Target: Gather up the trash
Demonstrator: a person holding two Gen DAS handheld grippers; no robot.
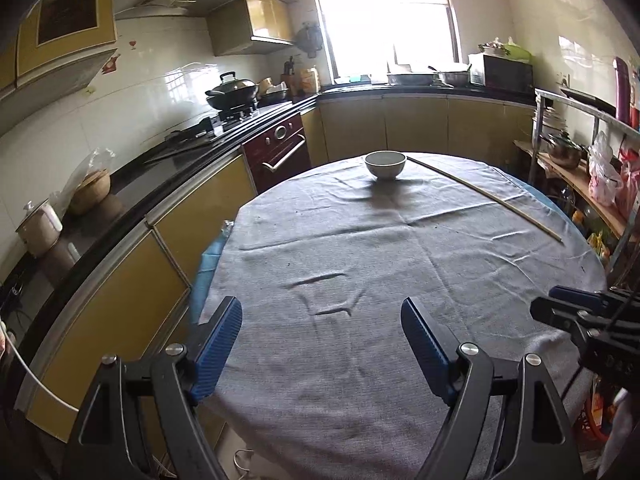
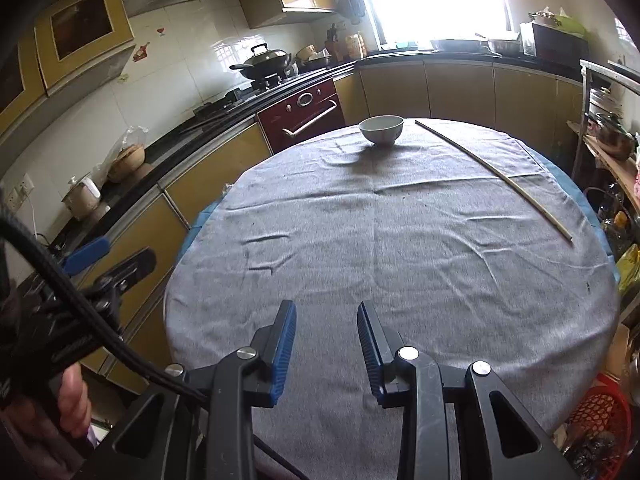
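Left wrist view: the left gripper point(image 1: 322, 318) hovered above the near edge of a round table point(image 1: 400, 420) covered in a grey cloth point(image 1: 400, 248), its blue-padded jaws spread wide with nothing but bare cloth between them; at the far side of the table stood a white bowl point(image 1: 385, 164), upright, and just to its right a long thin stick point(image 1: 484, 195) lay slanted across the cloth toward the right-hand edge, apart from the bowl; no other loose item showed on the cloth, and whether the bowl held anything could not be told; the right gripper point(image 1: 560, 304) showed at the right margin of this view, beside the table's edge. In the right wrist view, the right gripper point(image 2: 327, 322) hung over the near part of the same table point(image 2: 500, 340), its jaws drawn in to a narrow gap and holding nothing; the bowl point(image 2: 381, 129) and the stick point(image 2: 496, 176) lay well ahead of it; the left gripper point(image 2: 110, 256) appeared at the left, off the table's edge, with the fingers point(image 2: 74, 400) of a hand around its handle below; a dark wok point(image 2: 266, 62) sat on the stove along the counter point(image 2: 168, 148) at left, and a red basket point(image 2: 600, 404) stood low at the right.
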